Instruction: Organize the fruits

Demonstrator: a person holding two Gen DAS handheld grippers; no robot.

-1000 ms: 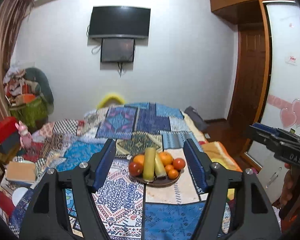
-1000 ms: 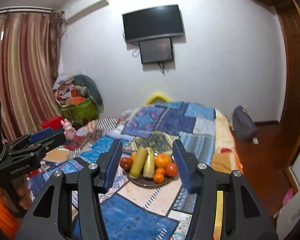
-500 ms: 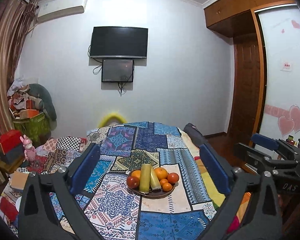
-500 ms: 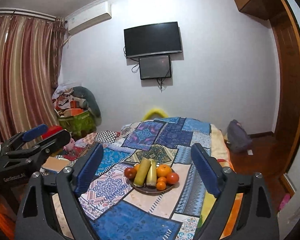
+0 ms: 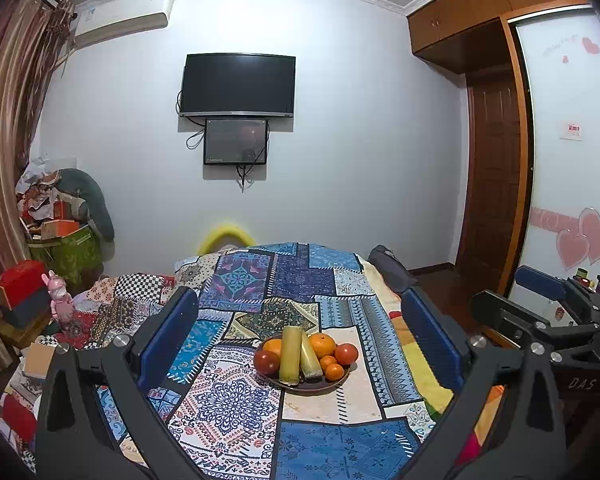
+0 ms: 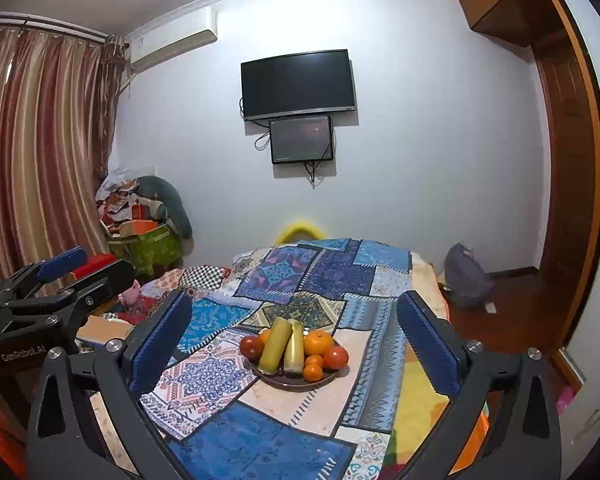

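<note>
- The fruits all lie together on a dark round plate (image 5: 327, 387) that sits on the patchwork bedspread (image 5: 228, 400), in the near half of the bed.
- On the plate: 2 long yellow-green pieces (image 5: 291, 354) side by side in the middle, a dark red fruit (image 5: 266, 361) to their left, a large orange (image 5: 322, 345) and an orange-red fruit (image 5: 346, 353) to their right, and small oranges (image 5: 334, 372) at the front; another orange shows behind the red one.
- The left gripper (image 5: 300, 340) has its jaws spread wide, nothing between them, held in the air well short of the plate.
- The right gripper (image 6: 294, 340) is likewise wide apart and empty, also well back from the plate, which sits centred in its view.
- No loose fruit shows on the bedspread in either view.
- The step in hand cannot be settled: fruit gathered on a plate with both claws empty fits a pile waiting to be sorted as well as one already arranged.
- If the pile is still to be handled, any pick would call for care: the round fruits rest against each other and against the long pieces, so lifting 1 could set its neighbours rolling off the shallow plate.
</note>
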